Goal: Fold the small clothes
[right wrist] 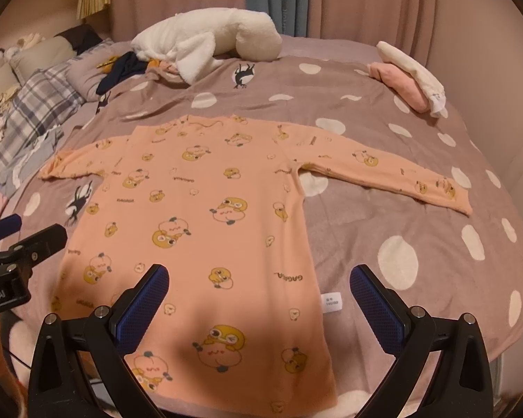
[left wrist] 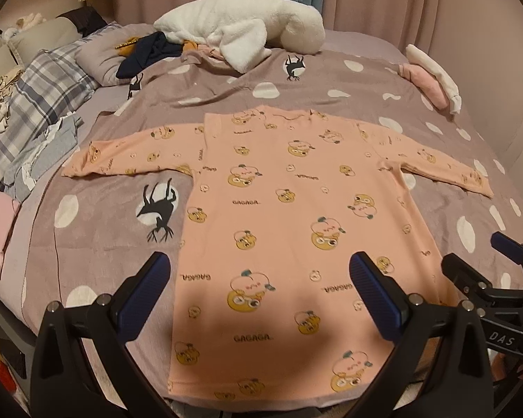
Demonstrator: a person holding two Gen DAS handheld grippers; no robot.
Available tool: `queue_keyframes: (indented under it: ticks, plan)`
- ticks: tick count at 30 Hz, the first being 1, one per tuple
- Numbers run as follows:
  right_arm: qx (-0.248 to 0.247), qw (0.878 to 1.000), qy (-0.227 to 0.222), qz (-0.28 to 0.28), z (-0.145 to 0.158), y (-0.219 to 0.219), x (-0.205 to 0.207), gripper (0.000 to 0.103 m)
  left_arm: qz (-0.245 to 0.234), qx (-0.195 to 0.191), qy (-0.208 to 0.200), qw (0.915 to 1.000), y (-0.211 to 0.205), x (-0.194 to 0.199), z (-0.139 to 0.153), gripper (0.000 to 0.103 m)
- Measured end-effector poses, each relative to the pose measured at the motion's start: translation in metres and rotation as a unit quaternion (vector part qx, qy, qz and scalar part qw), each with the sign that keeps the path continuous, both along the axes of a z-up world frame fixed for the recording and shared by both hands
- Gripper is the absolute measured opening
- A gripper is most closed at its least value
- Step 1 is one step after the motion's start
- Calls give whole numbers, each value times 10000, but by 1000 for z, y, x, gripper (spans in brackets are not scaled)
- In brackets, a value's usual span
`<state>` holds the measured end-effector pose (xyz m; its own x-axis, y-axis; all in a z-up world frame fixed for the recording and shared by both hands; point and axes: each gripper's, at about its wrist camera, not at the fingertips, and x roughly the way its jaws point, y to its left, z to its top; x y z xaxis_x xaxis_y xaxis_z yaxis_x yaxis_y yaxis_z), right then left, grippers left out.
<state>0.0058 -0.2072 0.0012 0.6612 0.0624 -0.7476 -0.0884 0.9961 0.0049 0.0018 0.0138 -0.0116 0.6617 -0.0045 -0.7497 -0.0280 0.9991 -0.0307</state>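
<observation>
A peach long-sleeved shirt (left wrist: 279,216) with cartoon duck prints lies flat on the bed, both sleeves spread out sideways; it also shows in the right wrist view (right wrist: 205,216). A white label (right wrist: 331,302) sticks out at its right side seam. My left gripper (left wrist: 259,278) is open and empty above the shirt's lower left part. My right gripper (right wrist: 259,285) is open and empty above the shirt's lower right edge. The right gripper also shows at the right of the left wrist view (left wrist: 477,261), and the left gripper shows at the left of the right wrist view (right wrist: 21,240).
The shirt lies on a mauve blanket (left wrist: 383,80) with white dots and black cat figures. A white plush toy (left wrist: 240,31) and dark cloth (left wrist: 146,52) lie at the far end. Folded pink and white clothes (right wrist: 411,80) sit far right. Plaid pillows (left wrist: 42,94) and laundry line the left.
</observation>
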Motion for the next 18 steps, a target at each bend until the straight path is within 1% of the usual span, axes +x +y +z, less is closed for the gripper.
queue_keyframes:
  ticks: [4, 6, 8, 10, 13, 15, 18]
  plan:
    - [-15, 9996, -123, -240, -3, -1, 3, 103, -37, -60, -69, 10000, 6, 7, -3, 103]
    - [114, 9992, -206, -313, -4, 0, 5, 103, -111, -178, -98, 9997, 12, 11, -6, 103]
    - [217, 9988, -178, -396, -9, 1, 7, 103, -72, -221, -130, 9996, 19, 13, -9, 103]
    - [300, 9985, -151, -434, -14, 3, 8, 103, 8, -253, -72, 9997, 26, 16, -13, 103]
    - [338, 9983, -214, -427, -18, 8, 6, 103, 232, -410, 0, 9989, 38, 19, -18, 103]
    - [359, 9981, -214, -443, -19, 9, 6, 103, 263, -420, 21, 9988, 41, 19, -20, 103]
    - [439, 9977, -100, -507, -19, 8, 7, 103, 252, -404, 185, 9987, 44, 19, -31, 103]
